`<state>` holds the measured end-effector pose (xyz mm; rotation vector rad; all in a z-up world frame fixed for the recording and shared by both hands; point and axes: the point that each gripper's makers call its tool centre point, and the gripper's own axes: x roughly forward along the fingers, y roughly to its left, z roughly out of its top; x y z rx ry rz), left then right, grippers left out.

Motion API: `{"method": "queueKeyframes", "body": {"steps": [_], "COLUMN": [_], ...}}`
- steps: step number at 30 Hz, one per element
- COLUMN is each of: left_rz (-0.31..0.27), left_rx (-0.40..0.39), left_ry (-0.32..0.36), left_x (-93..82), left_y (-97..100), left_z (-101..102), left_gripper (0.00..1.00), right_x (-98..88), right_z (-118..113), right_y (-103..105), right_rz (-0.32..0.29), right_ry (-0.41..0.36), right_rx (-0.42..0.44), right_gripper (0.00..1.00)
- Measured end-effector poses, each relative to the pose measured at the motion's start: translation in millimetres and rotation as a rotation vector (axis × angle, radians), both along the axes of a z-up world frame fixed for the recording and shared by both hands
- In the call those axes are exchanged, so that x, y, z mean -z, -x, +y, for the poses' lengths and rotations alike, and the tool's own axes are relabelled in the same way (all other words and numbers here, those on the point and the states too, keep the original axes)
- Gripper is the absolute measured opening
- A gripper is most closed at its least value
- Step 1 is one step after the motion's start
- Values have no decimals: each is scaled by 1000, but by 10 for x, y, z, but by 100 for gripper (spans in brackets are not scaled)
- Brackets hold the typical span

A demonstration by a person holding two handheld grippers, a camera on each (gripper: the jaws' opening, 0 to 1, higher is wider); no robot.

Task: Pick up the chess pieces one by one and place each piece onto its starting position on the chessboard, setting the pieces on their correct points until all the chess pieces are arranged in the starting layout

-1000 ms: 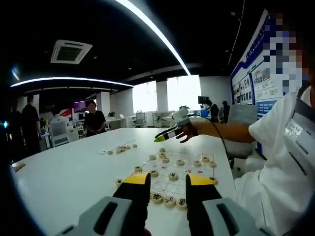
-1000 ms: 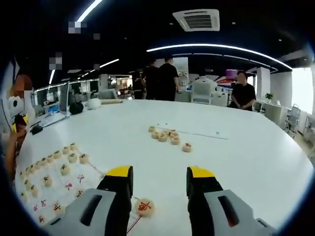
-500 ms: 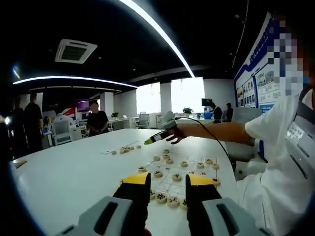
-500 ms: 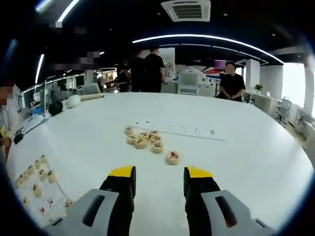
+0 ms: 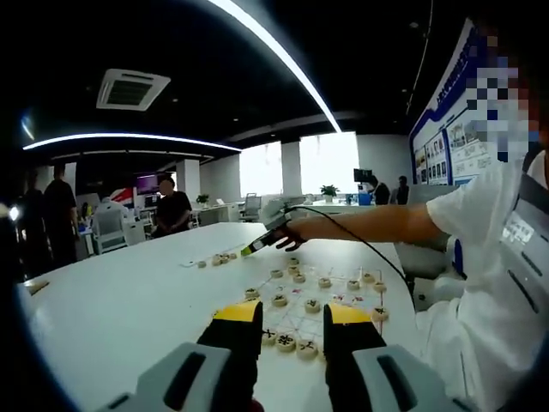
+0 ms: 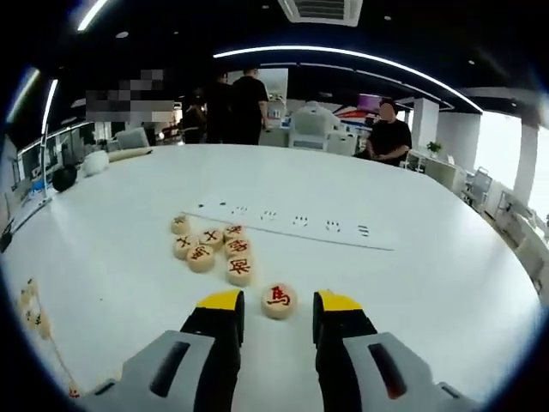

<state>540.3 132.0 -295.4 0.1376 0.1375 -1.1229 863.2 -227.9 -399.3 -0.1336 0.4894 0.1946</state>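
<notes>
Wooden discs are the target as the right gripper (image 6: 271, 313), its yellow-tipped jaws spread and holding nothing, lines up on a lone red-marked chess piece (image 6: 279, 300) lying flat on the white table (image 6: 412, 275) between the 2 tips. Just beyond it sits a loose cluster of pieces (image 6: 208, 248), about 5 of them, touching or nearly touching one another.

From the left gripper view, the chessboard (image 5: 319, 302) lies well apart from that cluster, with rows of pieces already set on its lines. The left gripper (image 5: 292, 319) hovers near the board's closest edge, jaws parted and empty, while the right one reaches out over the table beyond the board.

Risk looks plain: the disc is low and flat, so a closing pinch set too high could skid it across the smooth top. Any overshoot might also nudge the nearest piece in the cluster (image 6: 239, 269).
</notes>
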Motion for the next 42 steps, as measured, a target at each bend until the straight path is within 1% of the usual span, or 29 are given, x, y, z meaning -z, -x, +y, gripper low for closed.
{"method": "queueKeyframes", "body": {"steps": [2, 3, 4, 8, 11, 16, 17, 20, 21, 23, 26, 29, 31, 34, 35, 37, 39, 42], "left_rz": [-2, -4, -4, -4, -4, -3, -3, 1, 1, 0, -4, -5, -5, -7, -6, -7, -6, -6], "left_rx": [-1, -1, -1, -3, -5, -2, -2, -2, -2, 0, 6, 8, 7, 12, 13, 14, 14, 16], "left_ry": [0, -1, -1, 3, 7, 6, 6, 6, 3, 1, 5, 2, 1, 1, 3, 3, 0, -4], "left_x": [-4, -4, -5, -10, -18, -23, -24, -20, -16, -21, -41, -39, -38, -43, -47, -47, -42, -32], "left_y": [4, 5, 7, 1, -7, -7, -7, 0, 3, 13, 26, 29, 28, 42, 45, 46, 47, 51], "left_z": [2, 3, 5, 18, 30, 29, 25, 13, 10, 3, -12, -24, -28, -39, -43, -50, -56, -64], "left_gripper": [30, 30, 30, 30, 30, 30, 30, 30, 30, 30, 30, 30, 30, 30, 30, 30, 30, 30], "right_x": [57, 48, 54, 25, -68, -259, -303, -505, -532, -570, -570, -557, -562, -477, -440, -418, -407, -353], "right_z": [-9, -9, -16, -3, 21, 17, 44, 42, 82, 53, 36, 131, 110, 131, 168, 146, 147, 196], "right_y": [-3, -7, -5, 7, 72, 274, 373, 581, 738, 964, 1244, 1613, 1629, 1901, 2035, 2148, 2217, 2299], "right_rz": [19, 11, 17, 15, 4, -15, -19, -64, -68, -65, -46, -40, -50, -36, -30, -28, -33, -18], "right_ry": [26, 18, 18, 11, 6, -13, -19, -115, -136, -137, -139, -158, -169, -154, -140, -124, -112, -104], "right_rx": [4, 8, 10, -4, -26, -61, -71, -84, -89, -103, -135, -174, -192, -234, -254, -263, -275, -299], "right_gripper": [25, 21, 19, 19, 19, 19, 19, 19, 19, 19, 19, 19, 19, 19, 19, 19, 19, 19]}}
